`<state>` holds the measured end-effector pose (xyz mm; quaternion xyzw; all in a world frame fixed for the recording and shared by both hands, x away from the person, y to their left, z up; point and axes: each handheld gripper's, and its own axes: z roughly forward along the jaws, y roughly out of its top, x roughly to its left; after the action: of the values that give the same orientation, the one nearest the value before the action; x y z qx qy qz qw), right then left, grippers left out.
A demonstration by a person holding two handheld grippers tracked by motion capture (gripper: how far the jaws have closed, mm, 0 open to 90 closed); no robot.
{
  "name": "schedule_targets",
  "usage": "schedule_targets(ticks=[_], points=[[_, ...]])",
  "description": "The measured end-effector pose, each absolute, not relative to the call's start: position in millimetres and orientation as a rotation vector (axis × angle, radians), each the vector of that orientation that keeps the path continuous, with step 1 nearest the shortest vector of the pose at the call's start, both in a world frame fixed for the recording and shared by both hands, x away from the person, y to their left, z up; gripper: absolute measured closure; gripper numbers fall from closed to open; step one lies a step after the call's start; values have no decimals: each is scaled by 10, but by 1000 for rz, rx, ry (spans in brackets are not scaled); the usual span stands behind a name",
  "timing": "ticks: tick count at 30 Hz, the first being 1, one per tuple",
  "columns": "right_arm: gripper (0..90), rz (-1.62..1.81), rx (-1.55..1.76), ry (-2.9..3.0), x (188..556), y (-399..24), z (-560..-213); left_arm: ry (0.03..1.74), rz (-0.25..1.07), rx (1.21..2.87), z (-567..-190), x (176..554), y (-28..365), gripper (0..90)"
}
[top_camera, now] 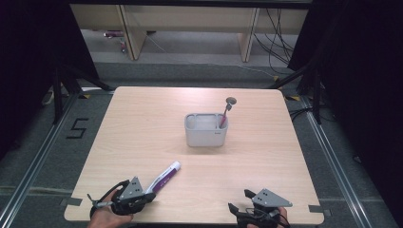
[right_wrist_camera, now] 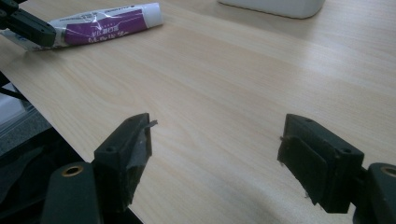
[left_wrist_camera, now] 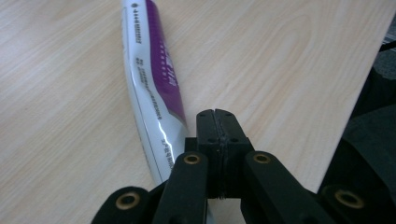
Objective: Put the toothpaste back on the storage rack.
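Left claw is pinching the toothpaste tube by its flat tail; I'm fearing it's slipping out, while right claw is gaping empty.

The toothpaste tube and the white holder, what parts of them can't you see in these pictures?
- Toothpaste tube: in the left gripper view its flat tail end runs under the shut left gripper; its cap is cut off by the top edge.
- White holder: the inside bottom is hidden by its walls in the high view.
- Toothbrush: bristles too small.

Grey floor, black curtains, wooden bench behind.
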<state>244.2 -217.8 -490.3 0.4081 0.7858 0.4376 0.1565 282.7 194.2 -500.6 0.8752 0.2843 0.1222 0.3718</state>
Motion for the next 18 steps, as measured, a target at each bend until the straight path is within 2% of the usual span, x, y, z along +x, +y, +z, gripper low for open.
schedule_targets(ticks=[18], points=[[254,1251,1171,2251,2444,-2182,-4905,803,367,2261,-5000,3006,2234,884]])
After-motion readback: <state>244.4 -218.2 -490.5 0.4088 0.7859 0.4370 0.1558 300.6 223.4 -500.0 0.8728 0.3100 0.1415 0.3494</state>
